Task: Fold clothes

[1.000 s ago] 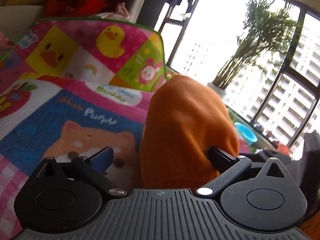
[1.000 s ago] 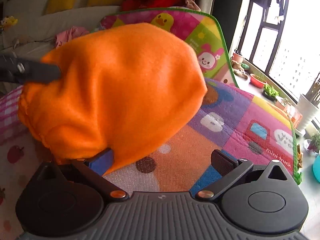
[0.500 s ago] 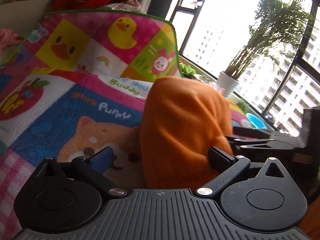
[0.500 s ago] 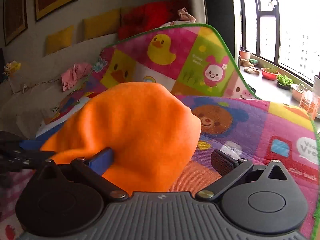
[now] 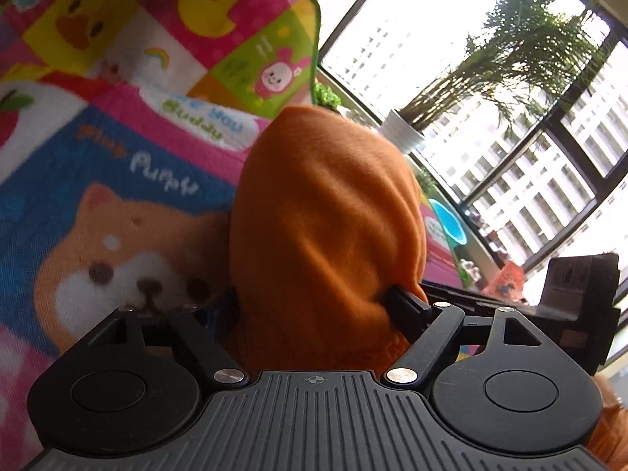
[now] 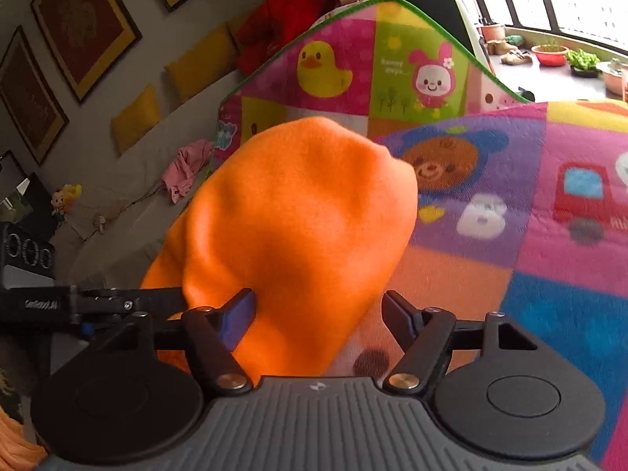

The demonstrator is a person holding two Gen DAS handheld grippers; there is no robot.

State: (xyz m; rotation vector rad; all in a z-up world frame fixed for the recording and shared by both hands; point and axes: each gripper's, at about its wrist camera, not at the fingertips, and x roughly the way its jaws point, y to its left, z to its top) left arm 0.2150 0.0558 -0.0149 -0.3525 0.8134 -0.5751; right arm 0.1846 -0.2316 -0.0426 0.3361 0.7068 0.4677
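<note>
An orange fleece garment (image 5: pixel 325 235) bulges up over the colourful play mat (image 5: pixel 98 196). In the left wrist view my left gripper (image 5: pixel 314 306) has its fingers pressed into the cloth on both sides, shut on it. In the right wrist view the same garment (image 6: pixel 298 227) fills the space between the fingers of my right gripper (image 6: pixel 318 314); the left finger (image 6: pixel 239 310) is against the cloth, the right finger (image 6: pixel 396 314) stands apart from it. The other gripper shows at the left edge (image 6: pixel 78 302).
The cartoon play mat (image 6: pixel 549 216) covers the surface and rises at the back. A sofa with yellow cushions (image 6: pixel 135 117) and pink clothes (image 6: pixel 188 165) lies to the left. Large windows, a potted plant (image 5: pixel 404 133) and a blue bowl (image 5: pixel 447 223) are on the right.
Both grippers have closed in on each other and narrowed around the orange garment. The cloth has bunched into a taller, narrower mound. The left gripper's fingers have closed on it.
</note>
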